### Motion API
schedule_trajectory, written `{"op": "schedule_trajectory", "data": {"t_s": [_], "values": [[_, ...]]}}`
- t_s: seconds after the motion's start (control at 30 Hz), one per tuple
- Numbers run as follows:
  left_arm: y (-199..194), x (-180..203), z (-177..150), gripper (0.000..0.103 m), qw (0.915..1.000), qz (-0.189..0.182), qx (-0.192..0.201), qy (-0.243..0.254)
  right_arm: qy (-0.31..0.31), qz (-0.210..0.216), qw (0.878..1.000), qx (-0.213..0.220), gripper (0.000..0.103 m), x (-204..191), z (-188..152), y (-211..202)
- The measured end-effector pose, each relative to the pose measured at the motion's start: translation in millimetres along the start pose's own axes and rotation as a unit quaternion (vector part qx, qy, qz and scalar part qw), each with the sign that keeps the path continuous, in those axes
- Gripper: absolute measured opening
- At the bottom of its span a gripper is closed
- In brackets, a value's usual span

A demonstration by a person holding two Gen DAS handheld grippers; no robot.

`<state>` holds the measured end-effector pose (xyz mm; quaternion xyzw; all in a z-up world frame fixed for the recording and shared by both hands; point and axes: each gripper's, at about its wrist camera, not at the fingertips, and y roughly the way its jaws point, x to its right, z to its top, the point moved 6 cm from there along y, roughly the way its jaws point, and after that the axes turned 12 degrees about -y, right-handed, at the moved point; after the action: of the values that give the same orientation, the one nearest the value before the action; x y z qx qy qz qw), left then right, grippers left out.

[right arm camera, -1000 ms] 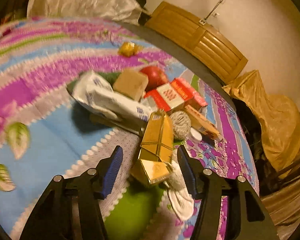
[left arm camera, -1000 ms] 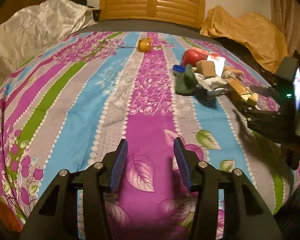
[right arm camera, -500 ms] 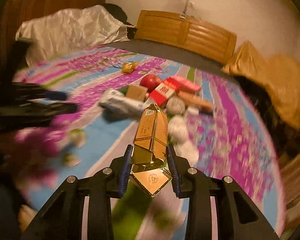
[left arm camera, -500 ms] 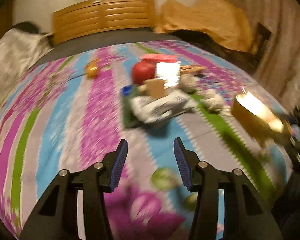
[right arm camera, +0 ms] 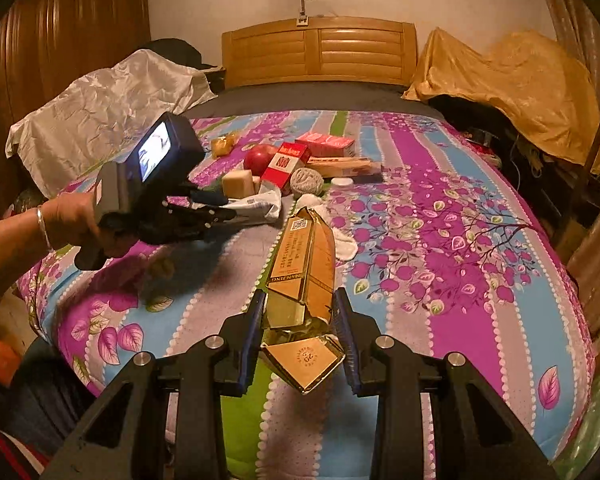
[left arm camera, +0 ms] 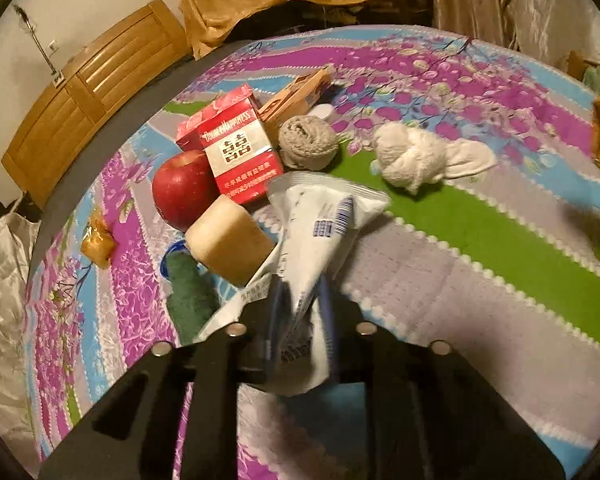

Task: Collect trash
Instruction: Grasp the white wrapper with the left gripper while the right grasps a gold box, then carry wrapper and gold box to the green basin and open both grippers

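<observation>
My left gripper [left arm camera: 300,312] is shut on a white plastic wrapper [left arm camera: 324,220] with a blue barcode, at the near edge of a pile on the bed. In the right wrist view the left gripper [right arm camera: 224,212] pinches the same wrapper [right arm camera: 260,204]. My right gripper [right arm camera: 300,320] is shut on a crushed gold carton [right arm camera: 304,264] and holds it above the bedspread. The pile holds a red cigarette pack [left arm camera: 240,152], a red apple [left arm camera: 184,188], a beige block [left arm camera: 228,240], a grey yarn ball [left arm camera: 306,144] and a white knotted cloth [left arm camera: 412,156].
A green cloth [left arm camera: 188,292] lies left of the wrapper. A yellow candy wrapper [left arm camera: 96,240] lies apart at the left. A tan flat box [left arm camera: 300,92] is behind the pile. A wooden headboard [right arm camera: 320,50] stands at the far end, covered furniture on both sides.
My left gripper moved right to the pile and shut on the white wrapper. My right gripper closed on the gold carton, lifted it and drew back from the pile.
</observation>
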<state>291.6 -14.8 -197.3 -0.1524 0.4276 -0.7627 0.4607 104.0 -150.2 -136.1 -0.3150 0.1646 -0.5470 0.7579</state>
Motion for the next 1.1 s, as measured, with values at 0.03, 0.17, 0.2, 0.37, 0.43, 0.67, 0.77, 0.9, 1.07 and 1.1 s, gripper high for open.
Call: {"op": "schedule_trajectory", "data": {"t_s": [0.03,0.17,0.2,0.37,0.43,0.67,0.77,0.9,1.07,1.1], "values": [[-6.2,-1.1,-1.0,0.014,0.9999,-0.007,0.004,-0.014,0.004,0.000,1.000,0.003,0.036,1.5,-1.5,-2.4],[-51.0,1.5,-16.9,0.013,0.9978,-0.015,0.034,-0.055,0.027,0.007,1.000,0.003,0.036,8.5,-4.0,-1.7],[-62.4,4.0,-22.5,0.013,0.9971,-0.019,0.038,-0.063,0.033,0.009,0.999,0.002,0.036,10.1,-5.8,-1.3],[-112.1,13.5,-55.6,0.013,0.9871,-0.054,0.044,-0.144,0.052,0.016,0.999,0.000,0.036,12.5,-11.9,-1.9],[-123.5,17.4,-66.8,0.013,0.9820,-0.059,0.045,-0.174,0.062,0.020,0.998,0.000,0.036,12.7,-13.6,-3.2],[-135.3,50.9,-75.2,0.013,0.9810,-0.020,0.039,-0.189,0.073,0.025,0.997,0.010,0.036,12.0,-12.9,-12.8],[-141.0,56.7,-51.1,0.013,0.9775,-0.013,0.058,-0.202,0.071,0.016,0.997,0.018,0.036,17.1,-7.5,-22.0],[-146.8,66.2,-3.4,0.013,0.9763,-0.003,0.089,-0.198,0.076,-0.013,0.996,0.041,0.036,41.1,8.2,-45.3],[-157.1,88.3,60.5,0.013,0.9735,-0.012,0.123,-0.193,0.087,-0.063,0.992,0.070,0.036,87.2,27.8,-84.5],[-158.8,93.7,71.6,0.013,0.9730,-0.017,0.129,-0.191,0.090,-0.076,0.990,0.075,0.036,98.3,30.6,-94.1]]}}
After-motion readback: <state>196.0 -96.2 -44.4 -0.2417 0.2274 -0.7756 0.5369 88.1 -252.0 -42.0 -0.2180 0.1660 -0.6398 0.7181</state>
